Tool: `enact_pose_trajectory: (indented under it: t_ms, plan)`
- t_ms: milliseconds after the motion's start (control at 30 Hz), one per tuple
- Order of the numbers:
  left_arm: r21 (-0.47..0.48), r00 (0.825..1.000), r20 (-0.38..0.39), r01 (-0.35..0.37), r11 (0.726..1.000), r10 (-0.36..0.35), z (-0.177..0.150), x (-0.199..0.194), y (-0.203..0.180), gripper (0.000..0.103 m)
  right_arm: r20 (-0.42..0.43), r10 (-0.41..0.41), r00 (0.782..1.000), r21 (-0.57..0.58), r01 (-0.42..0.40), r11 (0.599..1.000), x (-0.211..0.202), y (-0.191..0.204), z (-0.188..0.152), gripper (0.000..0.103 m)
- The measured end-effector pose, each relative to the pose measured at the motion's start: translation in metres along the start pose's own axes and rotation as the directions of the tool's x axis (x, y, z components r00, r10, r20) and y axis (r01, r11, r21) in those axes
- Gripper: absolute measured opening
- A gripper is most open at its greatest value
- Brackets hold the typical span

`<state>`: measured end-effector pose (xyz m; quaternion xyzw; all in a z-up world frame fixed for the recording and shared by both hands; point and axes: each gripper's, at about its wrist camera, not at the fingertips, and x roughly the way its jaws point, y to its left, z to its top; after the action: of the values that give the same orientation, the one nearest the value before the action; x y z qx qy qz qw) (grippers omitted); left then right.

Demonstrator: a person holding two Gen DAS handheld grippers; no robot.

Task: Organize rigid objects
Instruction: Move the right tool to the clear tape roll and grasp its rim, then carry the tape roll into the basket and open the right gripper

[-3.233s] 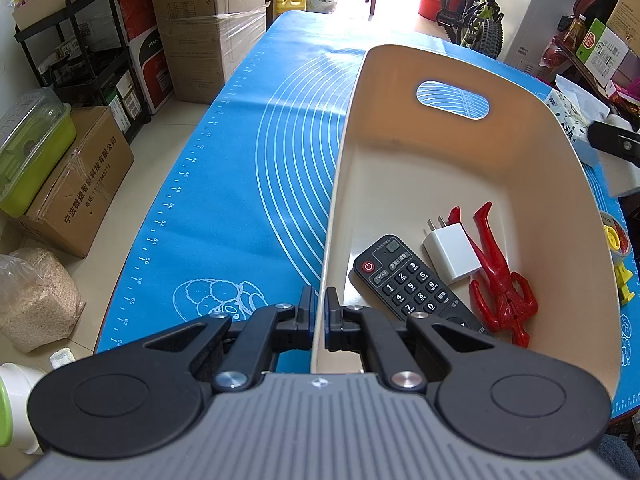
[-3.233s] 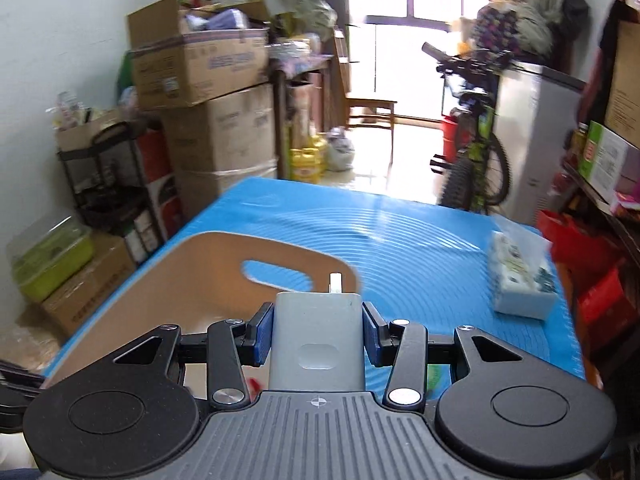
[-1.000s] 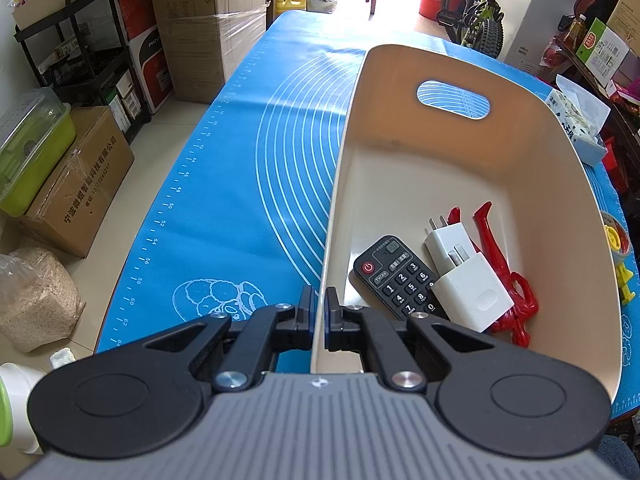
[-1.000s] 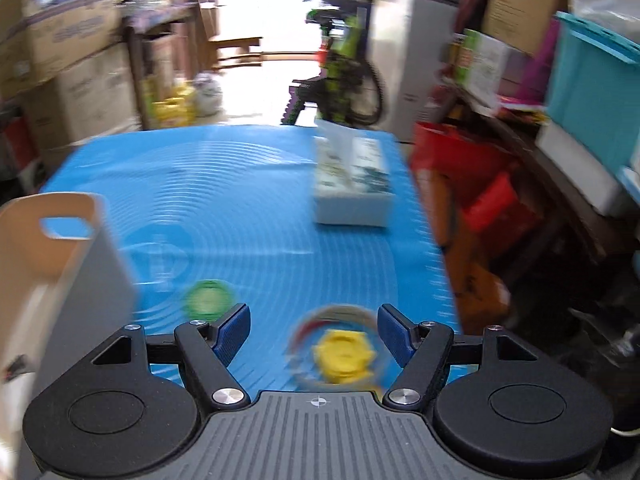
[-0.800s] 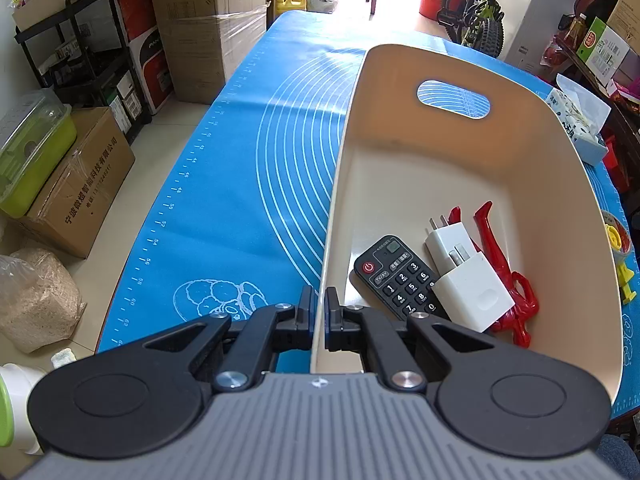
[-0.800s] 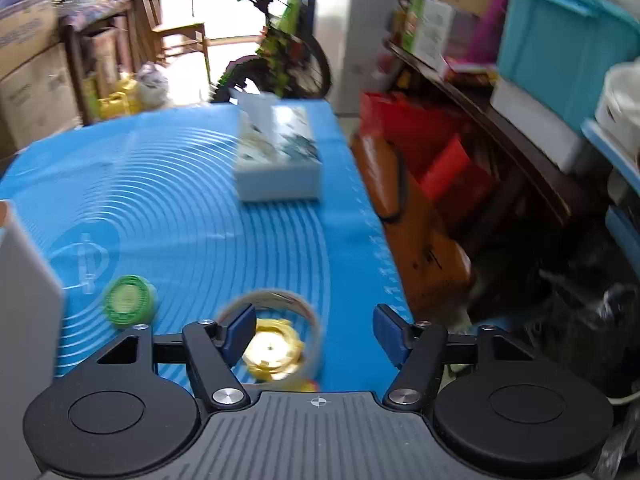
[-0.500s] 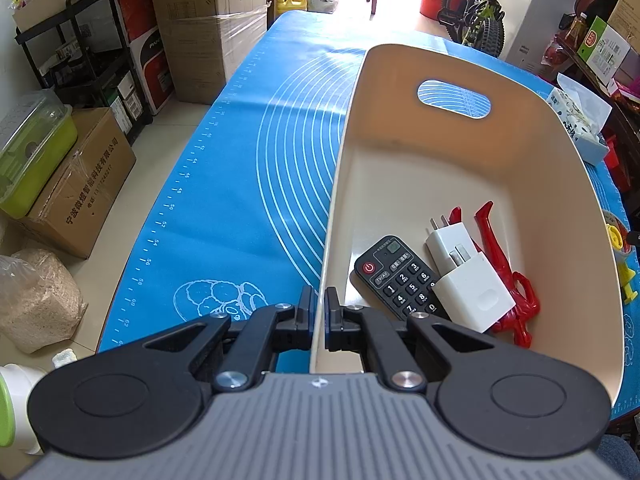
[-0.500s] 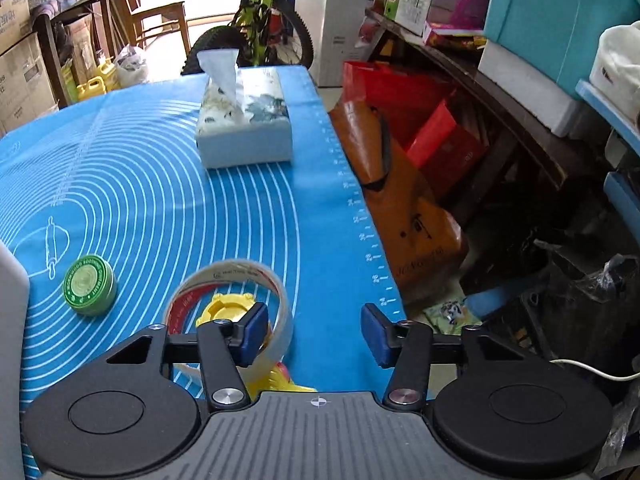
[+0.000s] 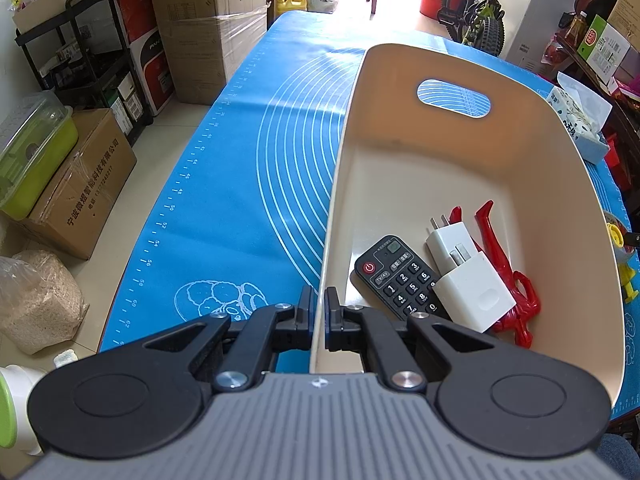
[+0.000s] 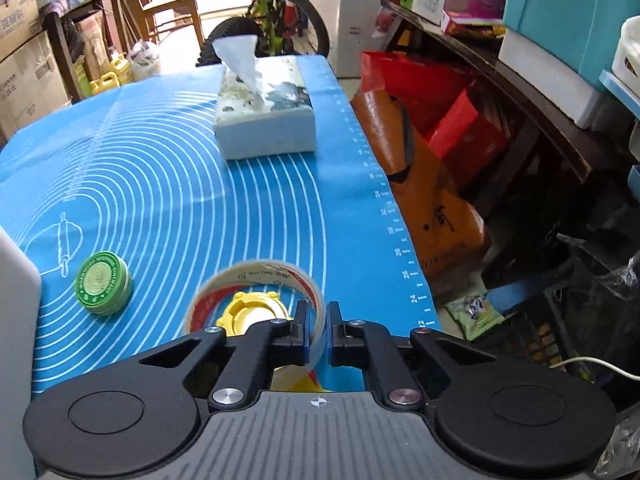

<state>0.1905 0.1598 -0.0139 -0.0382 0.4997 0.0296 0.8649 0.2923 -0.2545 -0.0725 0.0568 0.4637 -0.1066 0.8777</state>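
Observation:
My left gripper [image 9: 318,306] is shut on the near left wall of a cream basket [image 9: 460,68] that stands on the blue mat. Inside the basket lie a black remote [image 9: 394,276], two white chargers [image 9: 472,284] and a red plastic tool [image 9: 506,268]. In the right wrist view my right gripper [image 10: 318,330] is shut on the right side of a clear tape roll [image 10: 256,280], one finger inside the ring and one outside. A yellow toy part [image 10: 256,310] sits inside the ring. A green round tin [image 10: 102,282] lies to the left.
A tissue box [image 10: 266,114] stands farther back on the blue mat [image 10: 160,184], near its right edge. The basket's grey outer wall [image 10: 16,320] is at the left of the right wrist view. Cardboard boxes, shelves and a bicycle surround the table.
My right gripper swung right from the basket, came down over the tape roll and shut on its wall. A second white charger now lies in the basket. The left gripper kept still.

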Motion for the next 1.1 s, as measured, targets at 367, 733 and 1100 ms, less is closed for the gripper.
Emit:
enact_pose_trajectory:
  t_ms: [367, 733, 1100]
  plan:
    - [-0.001, 1.000, 0.000, 0.000, 1.000, 0.000, 0.000, 0.000, 0.000, 0.006, 0.119, -0.012, 0.993, 0.011, 0.011, 1.000, -0.028, 0.005, -0.011, 0.017]
    - [-0.001, 1.000, 0.000, 0.000, 1.000, 0.000, 0.000, 0.000, 0.000, 0.006, 0.224, 0.106, 0.969, -0.008, -0.107, 0.994, -0.081, 0.027, -0.005, 0.017]
    - [-0.001, 1.000, 0.000, 0.000, 1.000, 0.000, 0.000, 0.000, 0.000, 0.006, 0.263, 0.291, 0.920, -0.093, -0.276, 0.957, -0.131, 0.077, 0.003, 0.017]
